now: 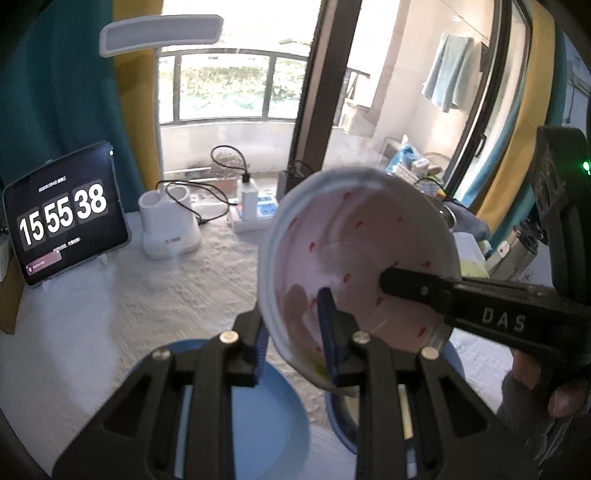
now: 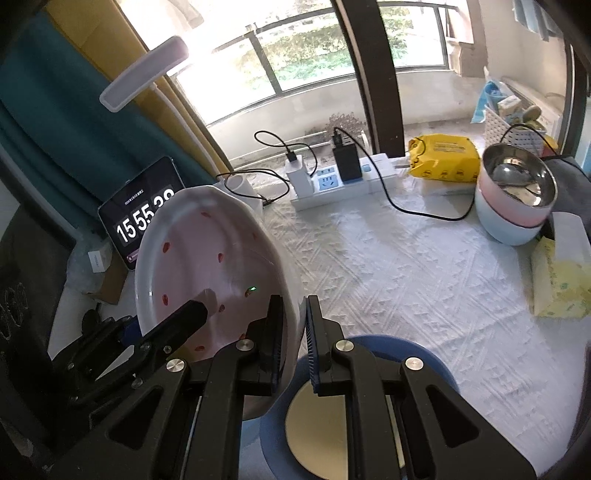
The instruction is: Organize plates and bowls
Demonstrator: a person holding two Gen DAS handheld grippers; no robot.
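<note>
A pink plate (image 1: 354, 258) with red specks and a white rim is tilted on edge above the table. My left gripper (image 1: 293, 326) is shut on its lower rim, one blue pad inside and one behind. My right gripper (image 2: 293, 321) is shut on the opposite rim of the same plate (image 2: 207, 258); its upper finger (image 1: 402, 282) lies across the plate's inner face. A blue plate (image 1: 266, 413) lies on the cloth right under both grippers, with a cream disc (image 2: 317, 428) in the blue plate (image 2: 428, 358). Two stacked bowls (image 2: 513, 199), the top one steel-lined, stand at the far right.
A tablet clock (image 1: 62, 218) leans at the back left beside a white holder (image 1: 170, 225) and a desk lamp (image 1: 162, 33). A power strip (image 2: 332, 184) with cables and a yellow packet (image 2: 443, 157) line the window side. A tissue box (image 2: 561, 273) sits at the right edge.
</note>
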